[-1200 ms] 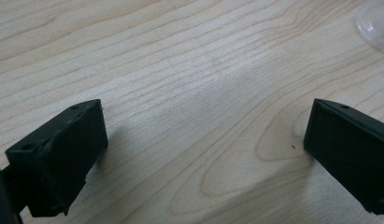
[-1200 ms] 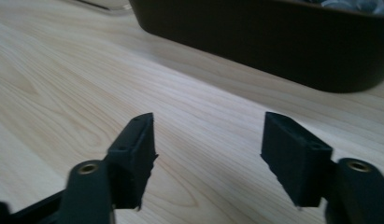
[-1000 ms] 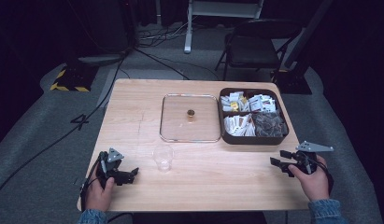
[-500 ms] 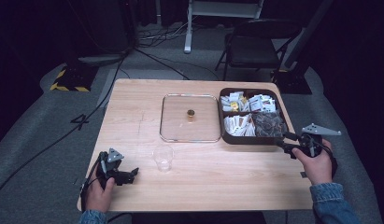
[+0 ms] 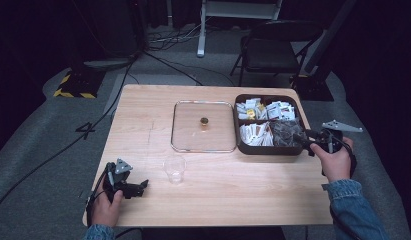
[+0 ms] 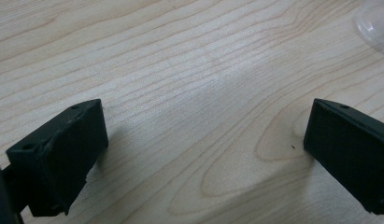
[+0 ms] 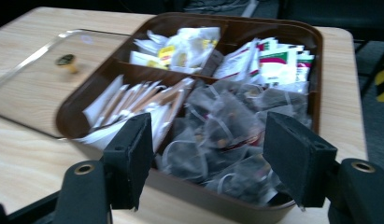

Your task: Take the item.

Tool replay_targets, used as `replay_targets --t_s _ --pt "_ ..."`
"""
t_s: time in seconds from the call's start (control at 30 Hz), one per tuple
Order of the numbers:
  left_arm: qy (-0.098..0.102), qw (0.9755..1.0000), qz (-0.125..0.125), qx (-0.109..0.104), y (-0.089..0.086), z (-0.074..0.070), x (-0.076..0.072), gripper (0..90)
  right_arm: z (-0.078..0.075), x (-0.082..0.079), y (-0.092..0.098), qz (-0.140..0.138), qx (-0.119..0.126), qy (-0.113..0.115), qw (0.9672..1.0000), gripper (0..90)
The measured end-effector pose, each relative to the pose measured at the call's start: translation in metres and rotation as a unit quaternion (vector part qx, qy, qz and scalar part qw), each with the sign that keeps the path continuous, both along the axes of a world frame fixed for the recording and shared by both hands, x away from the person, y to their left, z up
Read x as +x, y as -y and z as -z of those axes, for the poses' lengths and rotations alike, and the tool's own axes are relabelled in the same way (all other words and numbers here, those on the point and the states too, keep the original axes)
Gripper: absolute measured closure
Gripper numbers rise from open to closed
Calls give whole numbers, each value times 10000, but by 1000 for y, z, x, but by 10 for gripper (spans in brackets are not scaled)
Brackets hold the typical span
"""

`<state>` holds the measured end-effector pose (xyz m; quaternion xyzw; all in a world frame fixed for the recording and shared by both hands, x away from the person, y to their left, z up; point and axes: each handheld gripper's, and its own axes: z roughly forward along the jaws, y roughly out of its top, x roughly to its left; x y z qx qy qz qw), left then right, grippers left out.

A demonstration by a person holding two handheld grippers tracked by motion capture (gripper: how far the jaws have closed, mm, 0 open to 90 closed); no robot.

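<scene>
A brown divided tray [image 5: 241, 147] [image 7: 316, 42] sits at the table's right, holding white packets, paper sticks and dark mesh tea bags [image 5: 286, 134] [image 7: 227, 128]. My right gripper [image 5: 311, 143] [image 7: 208, 158] hovers at the tray's near right corner, pointing at the tea bags, open with nothing between its pads. My left gripper [image 5: 141, 186] [image 6: 206, 149] rests low over bare wood at the front left, open and empty. A clear plastic cup [image 5: 174, 169] [image 6: 374, 25] stands just right of it. A clear glass lid [image 5: 204, 126] [image 7: 21, 79] with a small knob lies flat left of the tray.
The wooden table [image 5: 143, 115] ends close behind the tray and right of it. A black folding chair [image 5: 273, 47] and stand legs are on the floor beyond the far edge. Cables run across the floor at left.
My right gripper has moved up and forward from the table's right edge to the tray's near right corner. The left gripper has stayed put.
</scene>
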<state>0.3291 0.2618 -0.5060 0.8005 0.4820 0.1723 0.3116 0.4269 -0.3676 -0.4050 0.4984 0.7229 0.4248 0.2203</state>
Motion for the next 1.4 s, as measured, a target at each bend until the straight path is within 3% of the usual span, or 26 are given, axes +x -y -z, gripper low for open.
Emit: replay_targets --t_s 0.1,0.2,0.6,0.83,1.03,1.27,1.4 --pt "0 10000 0 0 0 0 0 1 3 10 1 -1 -137 -92 9999 402" --pt "-2 10000 5 4 0 0 0 1 8 22 -2 -66 -355 -205 9991 399" --pt "-3 10000 13 17 0 0 0 1 28 48 -20 -22 -487 -627 9968 406" --pt "-7 10000 17 18 0 0 1 1 36 58 -27 83 -706 -788 9944 410" --pt "-8 10000 21 21 0 0 1 0 41 64 -31 161 -1020 -909 9905 506" --pt "-9 10000 21 21 0 0 1 1 44 65 -34 164 -1315 -968 9864 686" --pt "-9 10000 20 20 0 0 1 0 43 63 -33 113 -1299 -912 9873 729"
